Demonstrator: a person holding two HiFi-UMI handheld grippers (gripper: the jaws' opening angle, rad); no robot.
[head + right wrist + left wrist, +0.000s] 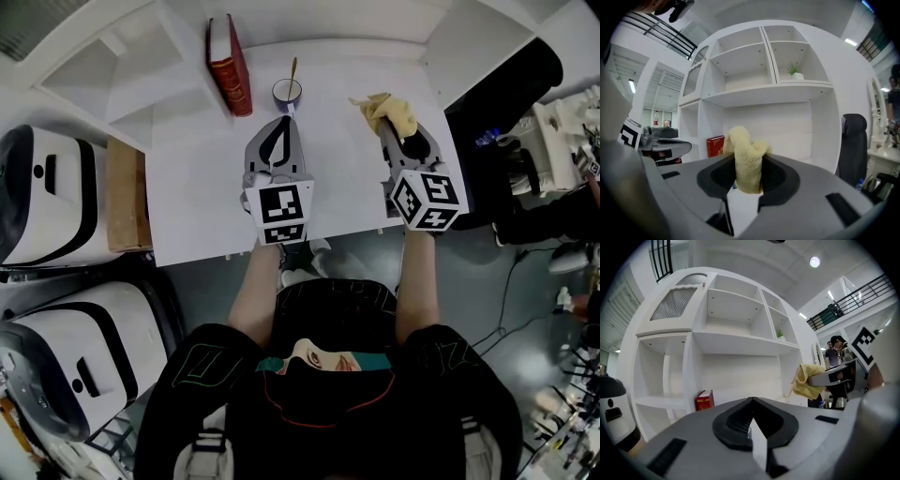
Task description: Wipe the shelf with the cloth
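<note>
The white shelf unit (pixel 337 56) fills the top of the head view, and its open compartments (pixel 787 101) face both grippers. A yellow cloth (pixel 392 112) is pinched in my right gripper (pixel 391 125), which is shut on it above the shelf's right part; the same cloth (pixel 747 159) sticks up between the jaws in the right gripper view. From the left gripper view the cloth (pixel 806 380) hangs at the right. My left gripper (pixel 279 120) is shut with nothing in it, over the middle of the shelf surface.
A red book (pixel 230 66) stands at the back left of the shelf, with a small cup holding a stick (pixel 288 91) beside it. White robot bodies (pixel 42 197) stand at the left. A black chair (pixel 851 140) and cluttered desks (pixel 562 131) are at the right.
</note>
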